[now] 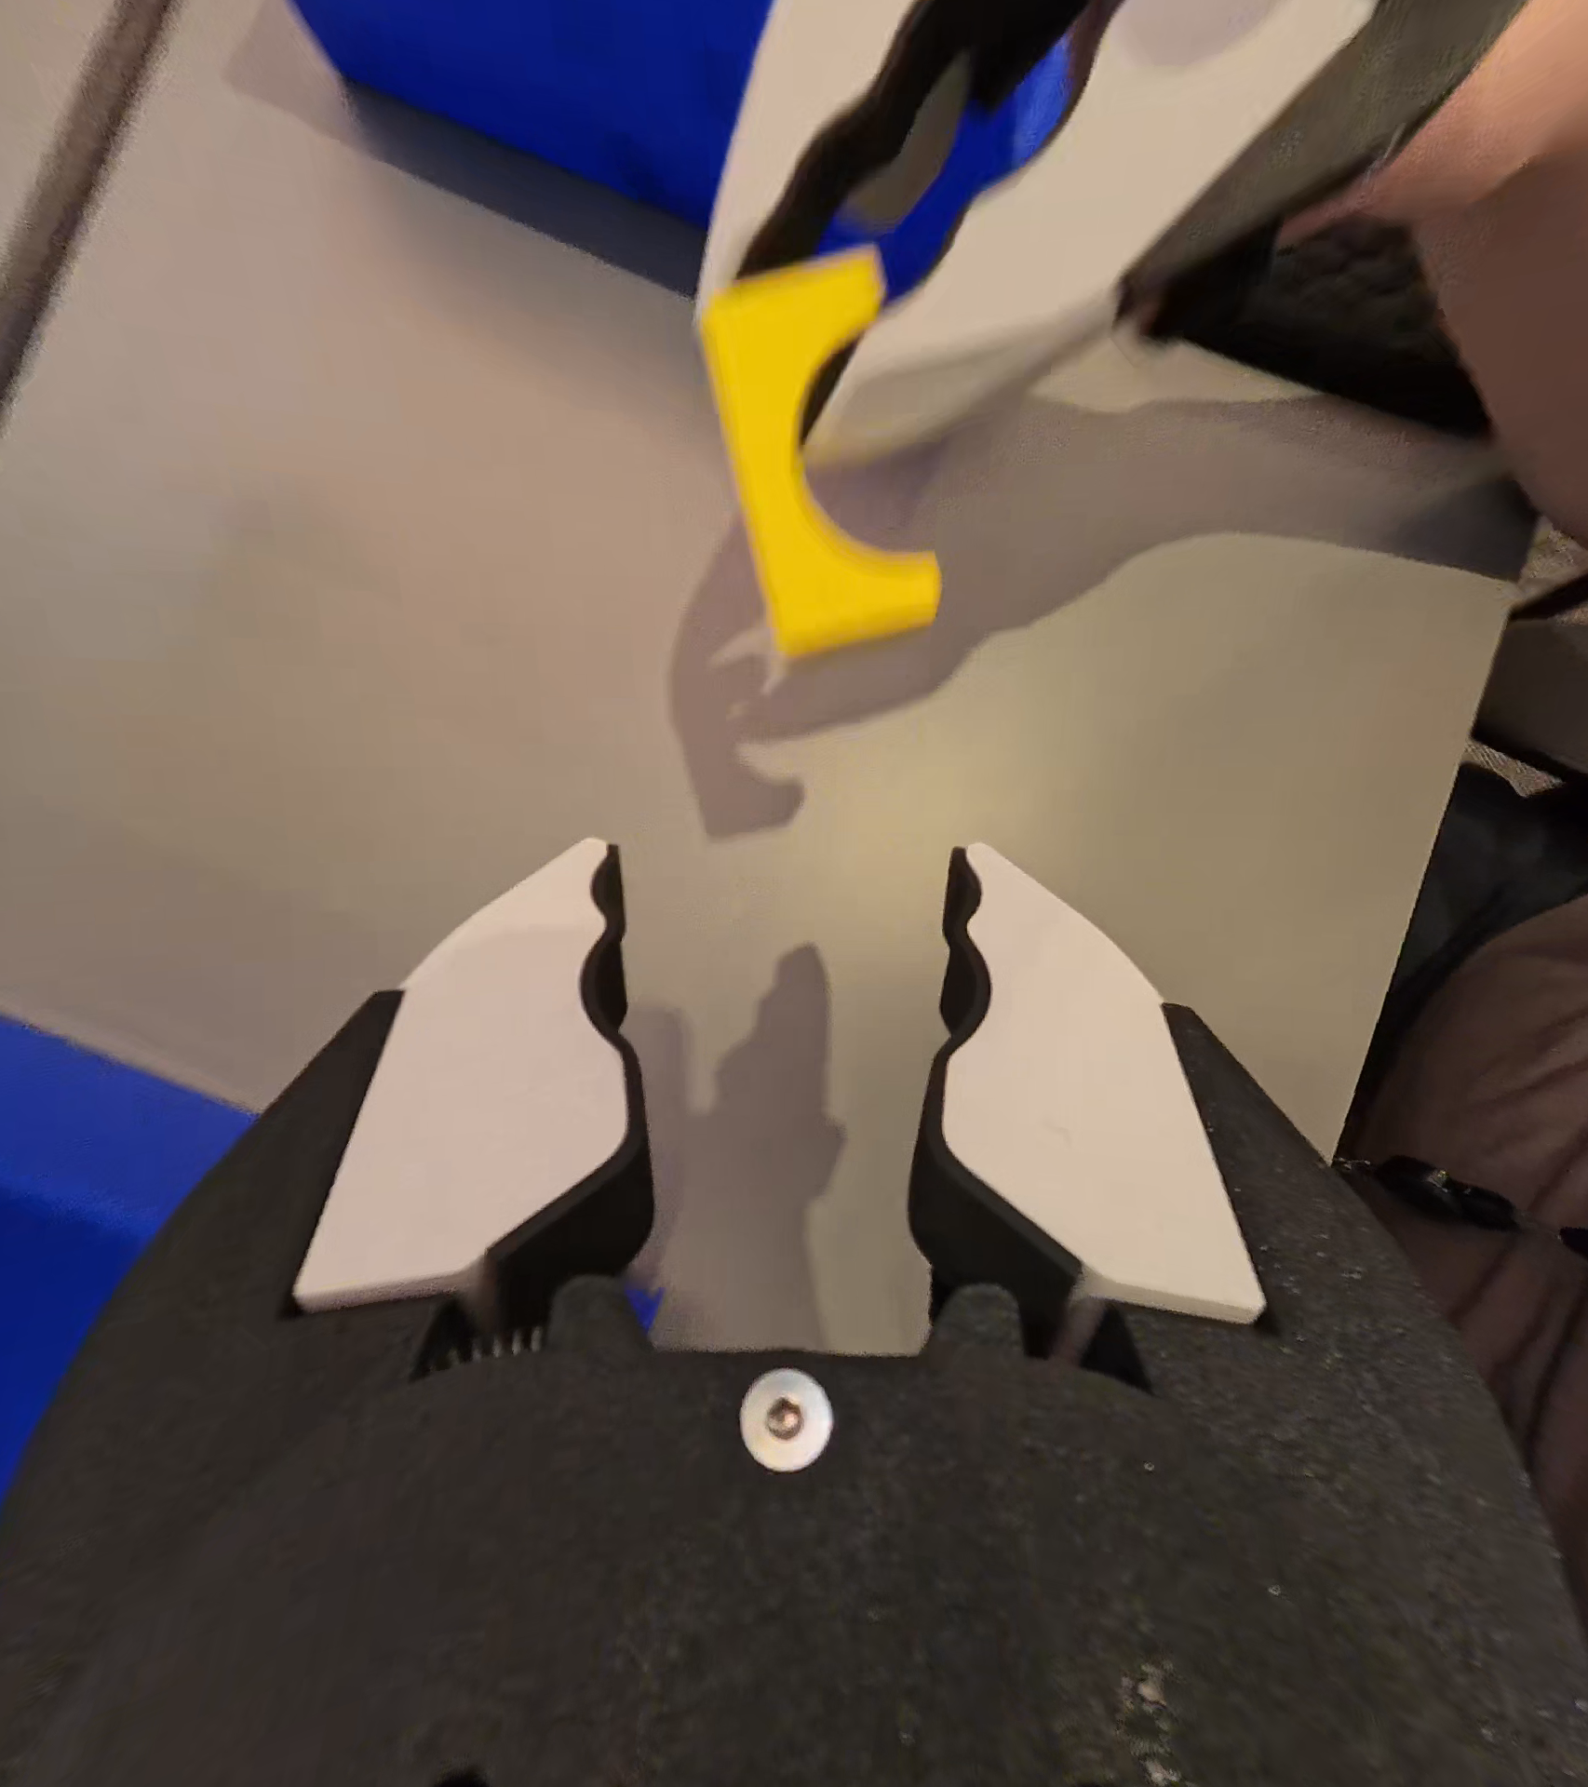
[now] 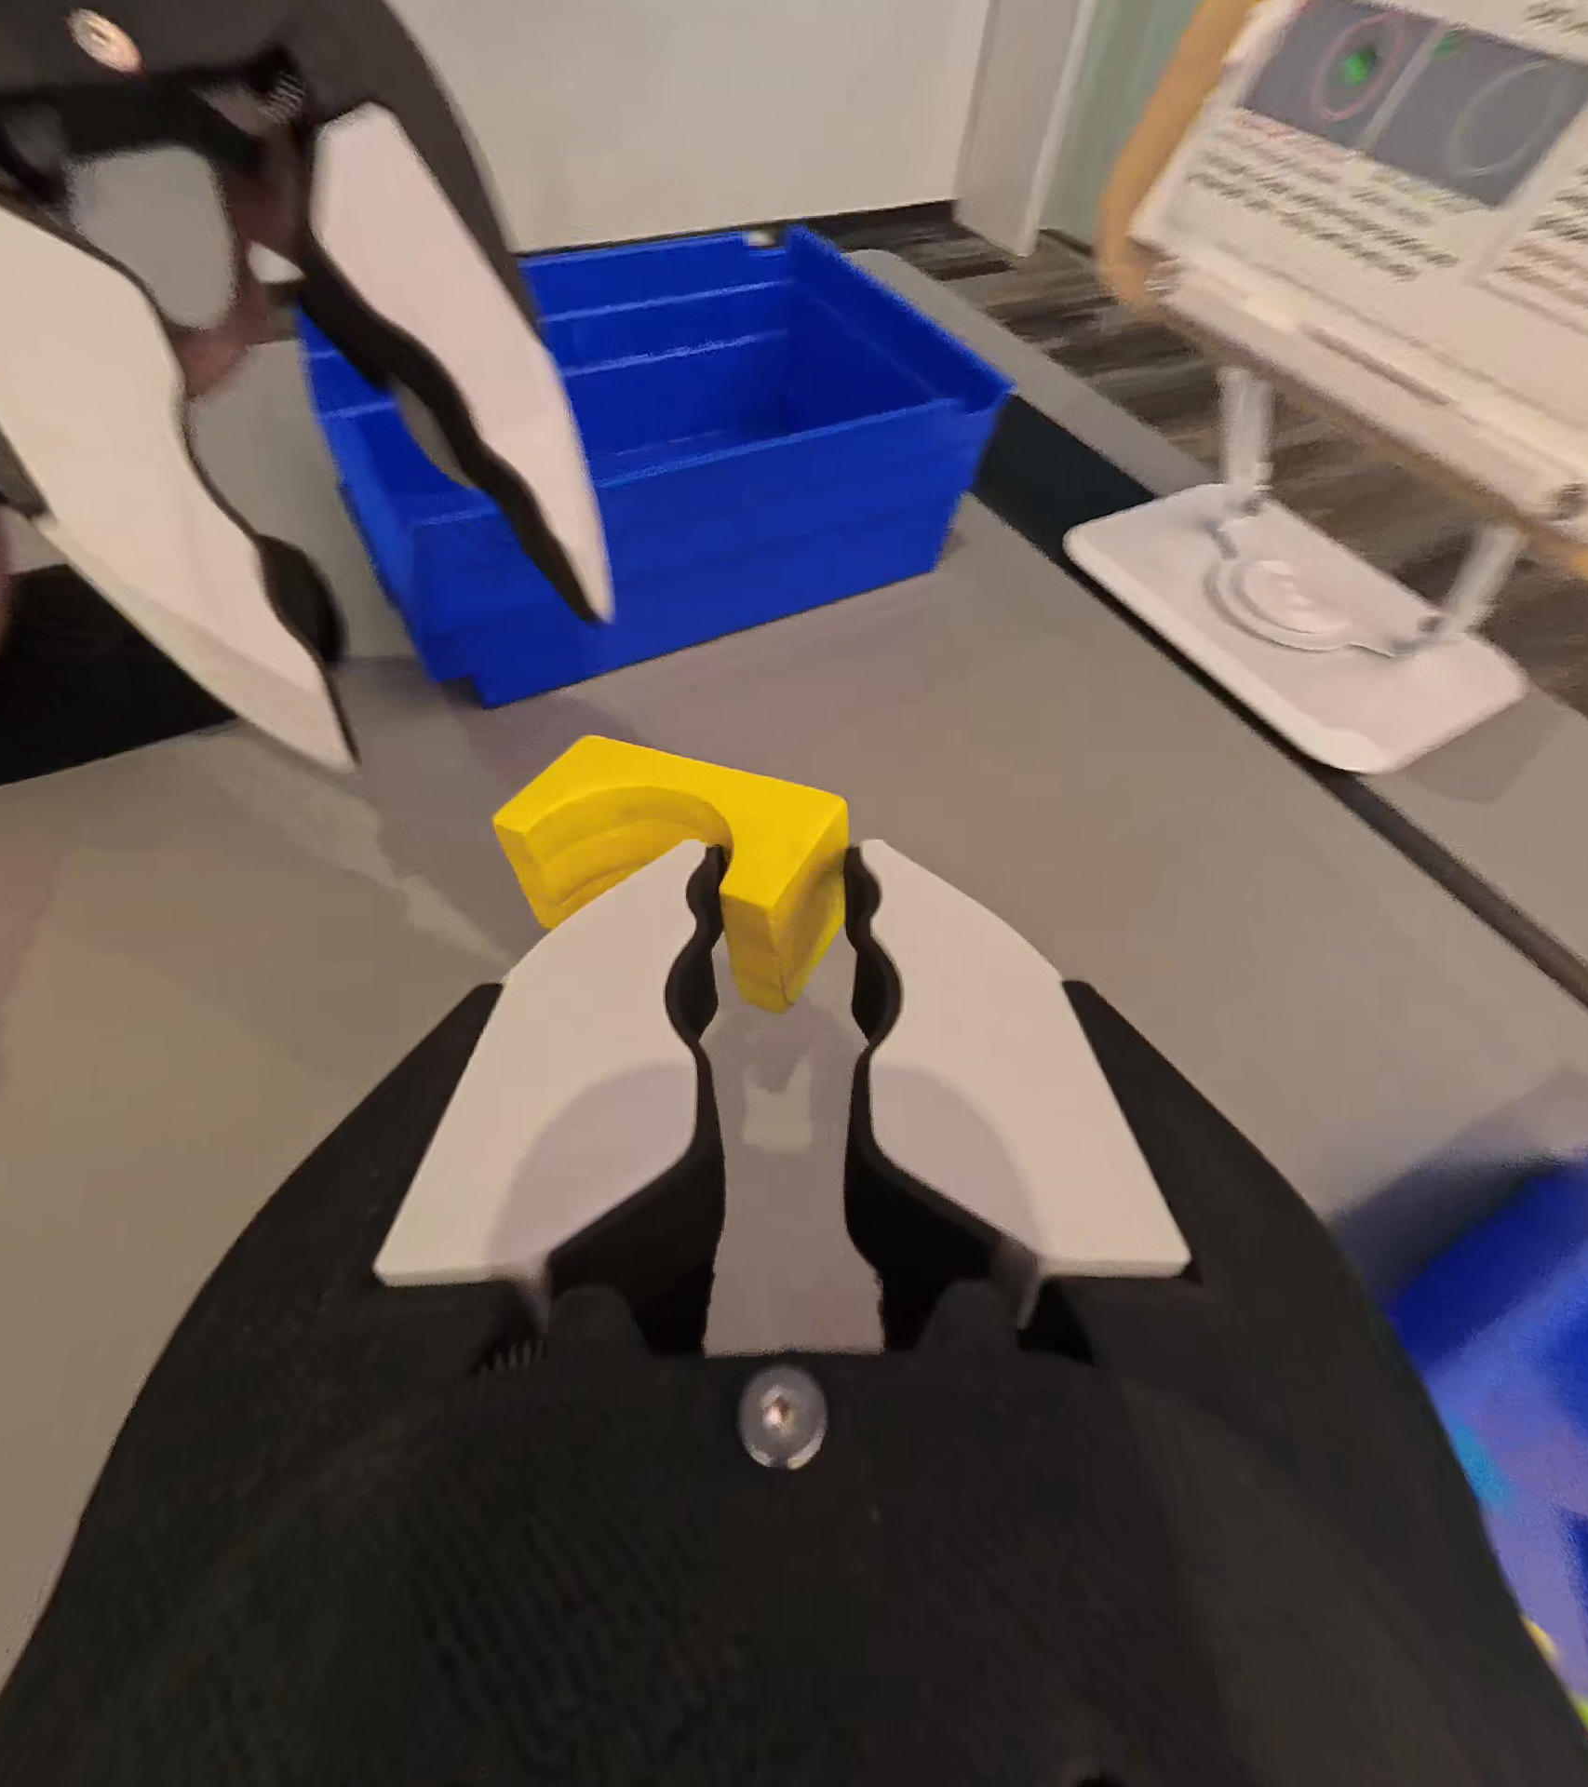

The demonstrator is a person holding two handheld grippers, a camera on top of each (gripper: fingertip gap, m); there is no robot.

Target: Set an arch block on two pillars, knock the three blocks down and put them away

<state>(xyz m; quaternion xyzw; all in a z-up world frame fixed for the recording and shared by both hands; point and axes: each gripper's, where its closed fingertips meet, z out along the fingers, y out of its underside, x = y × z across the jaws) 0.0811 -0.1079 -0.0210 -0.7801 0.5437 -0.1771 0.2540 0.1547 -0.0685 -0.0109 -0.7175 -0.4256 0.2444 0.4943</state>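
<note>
While held aloft, yellow arch block [image 2: 776,894] between right gripper [image 2: 782,851] fingers [image 2: 955,977], one leg gripped

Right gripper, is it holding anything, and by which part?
The right gripper holds the yellow arch block by one leg; the left gripper is open, empty.

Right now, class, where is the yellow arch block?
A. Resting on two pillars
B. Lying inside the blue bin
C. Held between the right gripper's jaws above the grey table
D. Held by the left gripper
C: the yellow arch block sits clamped in the right gripper, off the grey table, while the left gripper is open and empty and the blue bin stands behind.
</note>
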